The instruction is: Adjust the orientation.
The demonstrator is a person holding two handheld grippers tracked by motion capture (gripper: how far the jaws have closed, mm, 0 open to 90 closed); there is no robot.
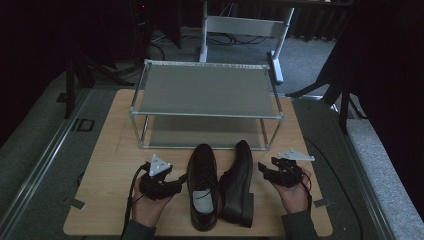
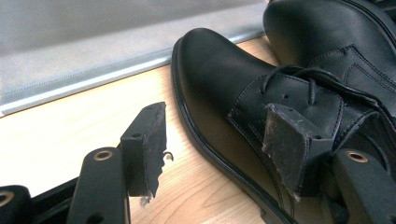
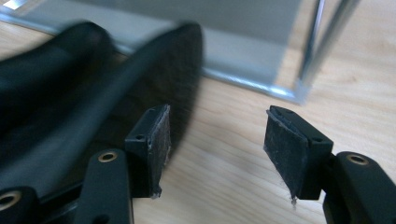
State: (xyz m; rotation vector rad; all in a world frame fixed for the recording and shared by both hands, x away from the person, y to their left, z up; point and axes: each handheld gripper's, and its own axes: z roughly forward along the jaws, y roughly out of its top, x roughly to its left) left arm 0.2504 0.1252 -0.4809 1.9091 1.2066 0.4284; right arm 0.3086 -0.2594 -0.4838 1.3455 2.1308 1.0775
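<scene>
The left gripper (image 1: 176, 181) stands with jaws apart beside the upright shoe (image 1: 202, 185), nothing between them. The right gripper (image 1: 265, 171), also apart and empty, faces the tipped shoe's (image 1: 239, 180) sole (lying on its side); a shallow pinch there may slip.

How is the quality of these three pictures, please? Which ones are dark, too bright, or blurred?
High view: dim overall, surroundings nearly black, yet the shoes and shelf rack stay sharp. Left gripper view: bright, the table washed out at left, soft shine on the shoe toe. Right gripper view: the shoe is smeared by blur, while the jaw pads look crisp.
</scene>
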